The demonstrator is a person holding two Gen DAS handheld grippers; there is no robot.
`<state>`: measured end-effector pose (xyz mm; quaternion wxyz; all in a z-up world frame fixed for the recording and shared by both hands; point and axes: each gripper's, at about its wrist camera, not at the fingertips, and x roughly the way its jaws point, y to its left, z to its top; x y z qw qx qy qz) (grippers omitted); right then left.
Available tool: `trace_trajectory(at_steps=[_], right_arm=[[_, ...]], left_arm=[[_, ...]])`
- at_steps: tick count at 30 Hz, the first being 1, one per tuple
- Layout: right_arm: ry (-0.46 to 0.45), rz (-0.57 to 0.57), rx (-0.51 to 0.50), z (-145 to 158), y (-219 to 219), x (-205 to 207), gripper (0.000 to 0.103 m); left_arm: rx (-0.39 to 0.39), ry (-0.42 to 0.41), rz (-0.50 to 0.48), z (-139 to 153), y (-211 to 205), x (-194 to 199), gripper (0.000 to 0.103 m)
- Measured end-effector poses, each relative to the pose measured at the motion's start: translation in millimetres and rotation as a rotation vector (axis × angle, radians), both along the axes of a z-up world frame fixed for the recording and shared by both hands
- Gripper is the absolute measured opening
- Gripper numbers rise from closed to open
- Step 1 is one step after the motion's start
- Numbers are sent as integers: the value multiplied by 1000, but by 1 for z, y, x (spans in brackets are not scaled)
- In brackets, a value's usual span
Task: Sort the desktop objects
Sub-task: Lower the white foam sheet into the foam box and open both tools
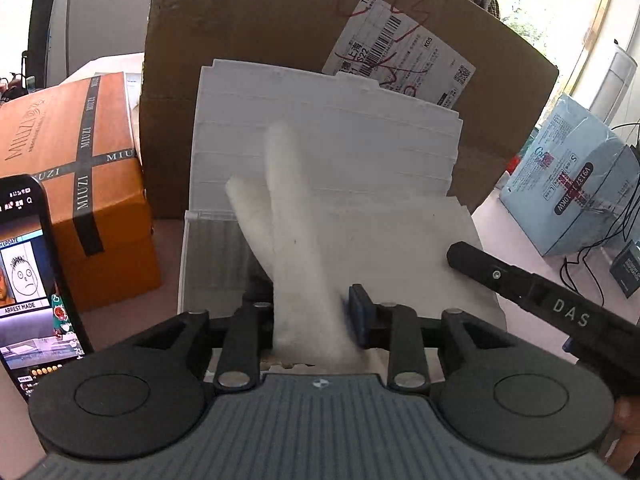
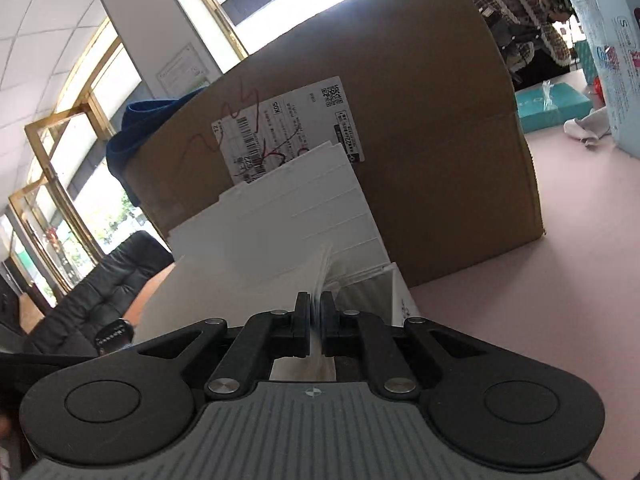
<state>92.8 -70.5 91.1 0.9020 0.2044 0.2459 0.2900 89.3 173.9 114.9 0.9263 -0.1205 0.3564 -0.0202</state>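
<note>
A white stepped file rack (image 1: 328, 128) leans against a big cardboard box (image 1: 280, 28). In front of it lies a stack of white paper sheets (image 1: 400, 248). My left gripper (image 1: 308, 312) is shut on a blurred, upright curl of white paper (image 1: 296, 220). In the left wrist view the right gripper's black finger (image 1: 520, 284) reaches the sheets from the right. In the right wrist view my right gripper (image 2: 316, 320) is shut on the edge of the paper sheets (image 2: 240, 292), just before the file rack (image 2: 312, 200) and the cardboard box (image 2: 420, 120).
An orange MIUZI box (image 1: 80, 184) stands to the left, with a lit phone (image 1: 28, 280) in front of it. A light blue package (image 1: 572, 184), black cables (image 1: 592, 256) and a small dark box (image 1: 628, 272) sit on the right. A teal box (image 2: 552, 108) lies on the pink table (image 2: 540, 300).
</note>
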Motion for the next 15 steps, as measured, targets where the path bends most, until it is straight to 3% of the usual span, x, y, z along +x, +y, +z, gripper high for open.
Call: trace_trajectory(at_steps=[4,8,12,15], right_arm=[[-71,-15,-3,0,3,4,5],[-138,-56,-69,-4,7,4,5],[-136,-54,-86,-7,11,12,5],[-131,-31,-78,-8,11,14,5]], left_arm=[[89,-31,26,2,-7,-3,44],[199,-90,64,10,-16,-13,63],[291,-185,115,24,-23,-31,66],[290,-269,125,37,-24,-46,66]])
